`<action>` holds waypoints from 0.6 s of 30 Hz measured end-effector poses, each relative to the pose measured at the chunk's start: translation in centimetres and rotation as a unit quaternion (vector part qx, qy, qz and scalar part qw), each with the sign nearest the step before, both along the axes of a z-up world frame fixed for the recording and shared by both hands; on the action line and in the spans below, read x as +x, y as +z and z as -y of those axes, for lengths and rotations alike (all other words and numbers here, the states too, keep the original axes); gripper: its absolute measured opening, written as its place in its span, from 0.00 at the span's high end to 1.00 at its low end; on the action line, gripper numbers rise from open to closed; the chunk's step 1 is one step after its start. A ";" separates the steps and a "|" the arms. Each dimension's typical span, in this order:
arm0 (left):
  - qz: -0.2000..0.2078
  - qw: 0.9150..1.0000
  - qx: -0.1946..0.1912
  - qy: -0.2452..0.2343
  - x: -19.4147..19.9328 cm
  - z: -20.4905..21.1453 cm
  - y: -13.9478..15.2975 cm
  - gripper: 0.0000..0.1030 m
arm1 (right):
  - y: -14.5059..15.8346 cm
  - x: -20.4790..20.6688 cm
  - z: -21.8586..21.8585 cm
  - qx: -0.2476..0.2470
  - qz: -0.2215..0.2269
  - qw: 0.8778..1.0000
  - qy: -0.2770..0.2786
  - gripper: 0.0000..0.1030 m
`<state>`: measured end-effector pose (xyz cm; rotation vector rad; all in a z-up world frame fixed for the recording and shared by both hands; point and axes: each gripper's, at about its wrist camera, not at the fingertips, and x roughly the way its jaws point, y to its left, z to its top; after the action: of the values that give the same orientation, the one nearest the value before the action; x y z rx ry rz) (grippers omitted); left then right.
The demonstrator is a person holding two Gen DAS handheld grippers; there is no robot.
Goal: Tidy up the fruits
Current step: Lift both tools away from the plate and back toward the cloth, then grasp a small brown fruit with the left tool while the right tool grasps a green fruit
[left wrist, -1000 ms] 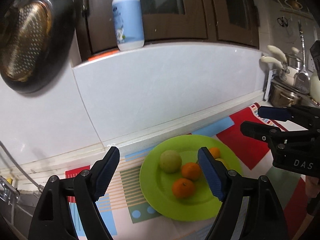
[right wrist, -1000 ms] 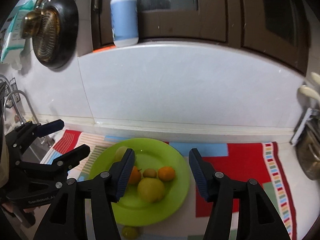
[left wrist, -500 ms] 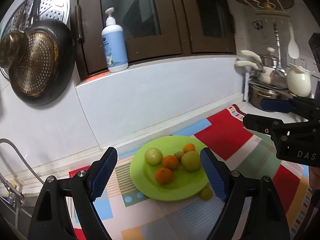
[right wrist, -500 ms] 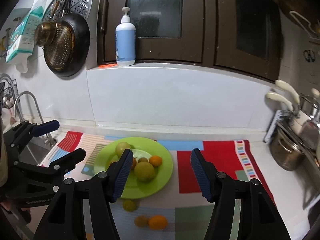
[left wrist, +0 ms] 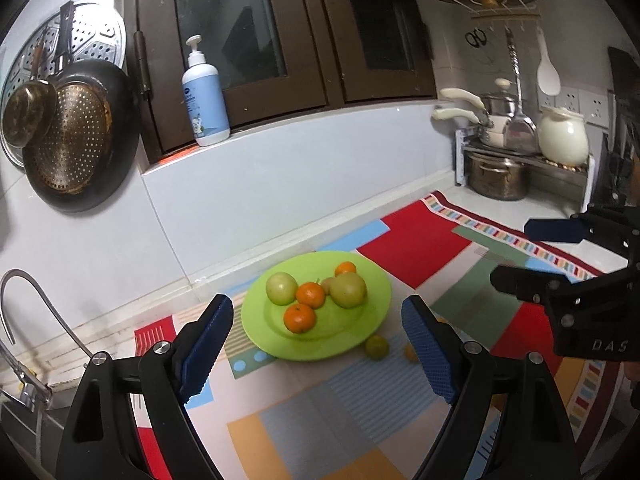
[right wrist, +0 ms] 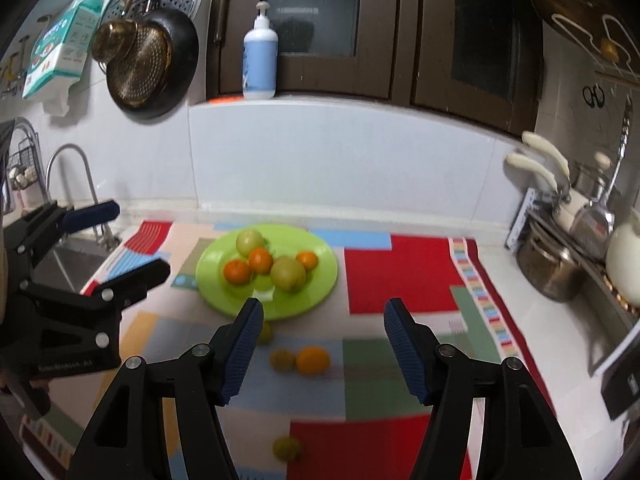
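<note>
Green plate [right wrist: 320, 280] sits on the bright patchwork mat [right wrist: 404, 276] by the wall, and it already has fruit on it: two big green fruits [right wrist: 288, 273], three oranges [right wrist: 237, 271], and what looks like a small brownish one tucked between them, though that part is hard to see. So some of the job looks done. Four fruits are not on the plate yet. A small green one [left wrist: 376, 347] lies just beside the rim. An orange one [right wrist: 313, 359] and a small yellowish one [right wrist: 282, 359] lie touching, nearer the camera. Another green one [right wrist: 286, 447] lies nearest. The left gripper [left wrist: 318, 350] and the right gripper [right wrist: 324, 346] are both wide open and hold nothing.
</note>
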<state>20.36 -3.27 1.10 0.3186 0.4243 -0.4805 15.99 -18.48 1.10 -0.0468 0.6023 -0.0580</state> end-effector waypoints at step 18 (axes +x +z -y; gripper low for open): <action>-0.070 0.996 0.050 -0.039 -1.7 1.2 -6.3 0.16 | -7.9 -2.4 0.4 0.073 -0.124 0.990 0.006 0.40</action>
<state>18.64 -4.49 -5.23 0.4009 0.5747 -0.5618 13.58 -18.86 -6.77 0.0851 0.8534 0.0042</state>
